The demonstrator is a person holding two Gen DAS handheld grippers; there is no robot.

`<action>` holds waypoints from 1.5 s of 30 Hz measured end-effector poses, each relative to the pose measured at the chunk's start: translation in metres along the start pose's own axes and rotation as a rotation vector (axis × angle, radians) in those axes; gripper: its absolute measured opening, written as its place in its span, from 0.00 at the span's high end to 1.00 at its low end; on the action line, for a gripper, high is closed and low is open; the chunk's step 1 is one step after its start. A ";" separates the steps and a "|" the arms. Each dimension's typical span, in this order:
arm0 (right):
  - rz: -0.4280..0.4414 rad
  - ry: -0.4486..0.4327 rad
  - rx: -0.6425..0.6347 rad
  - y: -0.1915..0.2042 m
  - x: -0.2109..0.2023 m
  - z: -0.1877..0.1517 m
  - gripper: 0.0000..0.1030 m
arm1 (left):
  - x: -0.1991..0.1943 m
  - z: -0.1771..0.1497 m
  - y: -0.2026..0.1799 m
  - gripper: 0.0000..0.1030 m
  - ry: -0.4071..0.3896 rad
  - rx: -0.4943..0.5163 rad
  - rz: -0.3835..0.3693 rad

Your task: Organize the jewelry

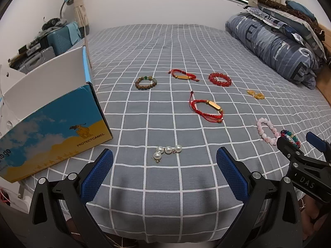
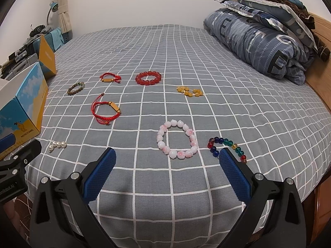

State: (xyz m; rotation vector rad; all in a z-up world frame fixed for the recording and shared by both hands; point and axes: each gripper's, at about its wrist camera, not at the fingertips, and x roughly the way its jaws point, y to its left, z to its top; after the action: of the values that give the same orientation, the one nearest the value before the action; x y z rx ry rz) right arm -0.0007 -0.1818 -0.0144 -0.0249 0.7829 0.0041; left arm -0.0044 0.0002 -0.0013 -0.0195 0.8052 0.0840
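Several bracelets lie spread on a grey checked bed sheet (image 1: 165, 186). A pearl piece (image 1: 167, 151) lies just ahead of my open, empty left gripper (image 1: 164, 159). A pink bead bracelet (image 2: 177, 142) and a multicolour bead bracelet (image 2: 227, 147) lie just ahead of my open, empty right gripper (image 2: 167, 159). Farther off lie a red cord bracelet (image 2: 105, 110), a second red cord bracelet (image 2: 110, 78), a brown bead bracelet (image 2: 76, 88), a red bead bracelet (image 2: 148, 78) and a yellow bead piece (image 2: 190, 91). An open blue-and-yellow box (image 1: 51, 124) stands at the left.
Folded quilts and pillows (image 2: 269, 31) are piled at the back right by a wooden bed frame (image 2: 318, 86). Suitcases and clutter (image 1: 51, 39) stand off the bed's left side. The box lid (image 2: 48, 55) stands behind the box.
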 end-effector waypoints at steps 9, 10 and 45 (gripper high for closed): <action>-0.001 0.000 0.001 0.001 0.000 0.000 0.07 | -0.001 0.000 0.002 0.05 0.000 -0.003 0.001; -0.001 0.000 0.000 0.000 0.001 0.000 0.07 | 0.000 0.000 0.002 0.05 0.000 -0.004 0.000; -0.062 0.279 0.090 -0.113 0.108 0.009 0.07 | 0.177 0.086 -0.065 0.06 0.264 0.067 -0.086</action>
State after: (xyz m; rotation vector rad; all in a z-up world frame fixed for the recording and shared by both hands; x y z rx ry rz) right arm 0.0832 -0.2952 -0.0818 0.0368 1.0600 -0.0950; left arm 0.1850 -0.0480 -0.0704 -0.0014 1.0690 -0.0279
